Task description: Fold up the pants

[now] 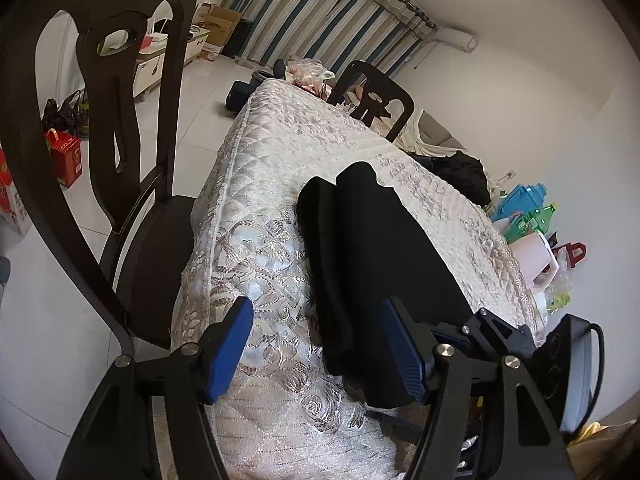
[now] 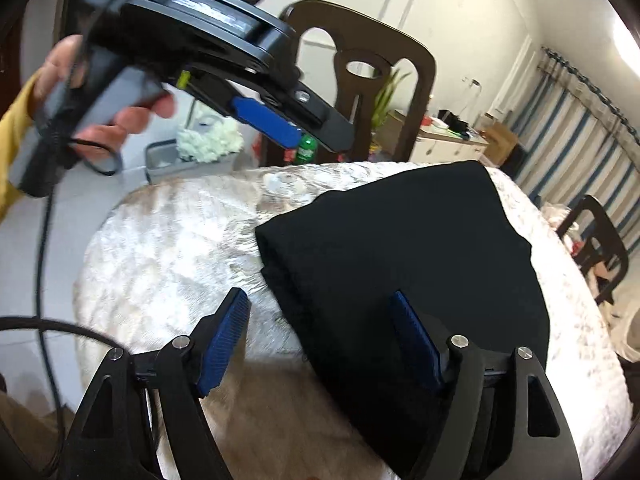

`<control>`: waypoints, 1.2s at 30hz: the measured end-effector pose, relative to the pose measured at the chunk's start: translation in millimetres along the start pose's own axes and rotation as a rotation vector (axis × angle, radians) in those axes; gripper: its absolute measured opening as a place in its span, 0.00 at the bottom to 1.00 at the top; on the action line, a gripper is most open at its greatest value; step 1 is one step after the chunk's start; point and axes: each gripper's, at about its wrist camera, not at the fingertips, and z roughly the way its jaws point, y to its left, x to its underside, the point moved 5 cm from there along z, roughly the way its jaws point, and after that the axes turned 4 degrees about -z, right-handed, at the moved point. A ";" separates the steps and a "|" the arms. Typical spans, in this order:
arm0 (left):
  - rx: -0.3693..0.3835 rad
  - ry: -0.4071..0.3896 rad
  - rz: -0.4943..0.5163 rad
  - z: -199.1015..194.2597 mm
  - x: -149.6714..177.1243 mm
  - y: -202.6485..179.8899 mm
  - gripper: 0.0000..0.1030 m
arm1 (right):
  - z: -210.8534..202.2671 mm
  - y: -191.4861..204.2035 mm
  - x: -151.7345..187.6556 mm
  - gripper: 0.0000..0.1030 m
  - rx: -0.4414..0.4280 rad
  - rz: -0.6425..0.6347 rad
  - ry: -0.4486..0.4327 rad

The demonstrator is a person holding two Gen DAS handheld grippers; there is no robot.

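Black pants [image 1: 372,248] lie folded into a stack on the table's white quilted cloth [image 1: 264,168]; they also show in the right wrist view [image 2: 404,256]. My left gripper [image 1: 320,344] is open and empty, hovering over the stack's near left edge. It also shows in the right wrist view [image 2: 288,128], raised above the table in a hand. My right gripper [image 2: 320,340] is open and empty, its right finger over the pants, its left finger over the cloth.
A dark wooden chair [image 1: 120,140] stands at the table's left side, another [image 1: 372,96] at the far end. Bottles and bags [image 1: 532,216] clutter the right side. Boxes [image 1: 64,156] sit on the floor. A chair [image 2: 360,80] stands behind the table.
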 end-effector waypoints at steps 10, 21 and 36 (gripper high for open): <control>0.027 0.017 -0.048 13.2 -5.5 1.9 0.67 | 15.9 -16.8 -9.1 0.76 0.007 0.079 0.049; 0.026 0.031 -0.068 21.8 -8.2 0.8 0.68 | 18.5 -16.1 -9.7 0.78 0.042 0.079 0.054; 0.155 0.149 -0.175 56.6 -8.9 -6.3 0.78 | 7.4 -30.7 -8.4 0.65 0.016 0.197 0.013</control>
